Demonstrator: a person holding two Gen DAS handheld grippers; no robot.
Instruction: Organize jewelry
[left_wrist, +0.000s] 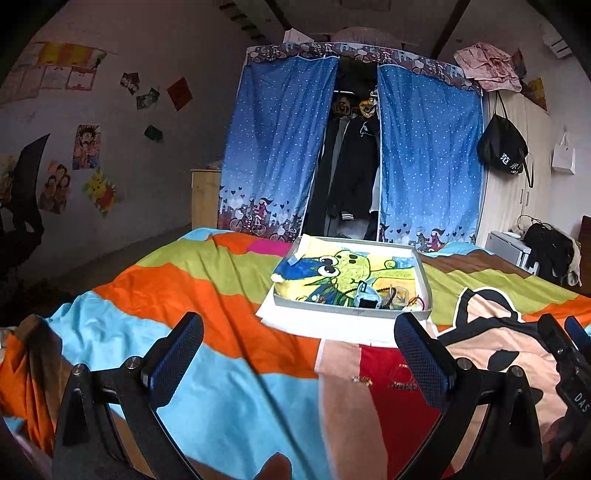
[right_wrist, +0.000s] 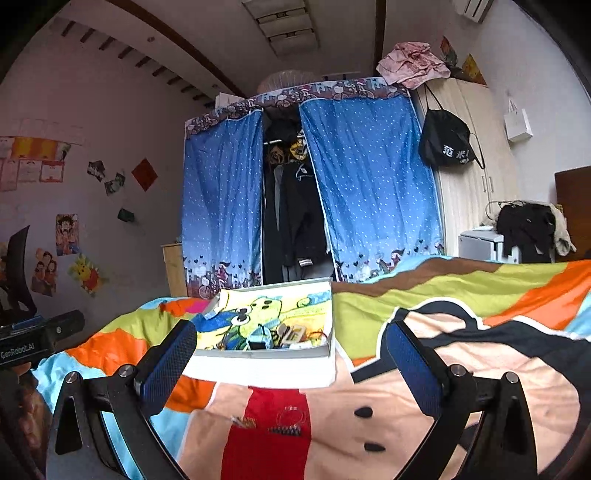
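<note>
Left wrist view: left gripper (left_wrist: 299, 354) released, empty, above the bedspread (left_wrist: 221, 295); loose jewelry (left_wrist: 384, 380) lies on the red patch, nearer than the tray (left_wrist: 351, 314).
Right wrist view: right gripper (right_wrist: 290, 356) released, empty; jewelry (right_wrist: 273, 424) near the tray (right_wrist: 258, 354).
Advice: descend straight, pinch one piece low, avoid snagging cloth.

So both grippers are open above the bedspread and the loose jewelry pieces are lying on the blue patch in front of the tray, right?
Not quite: the jewelry pieces lie on the red patch, as the right wrist view shows. Left gripper and right gripper are open; the tray sits beyond.
</note>
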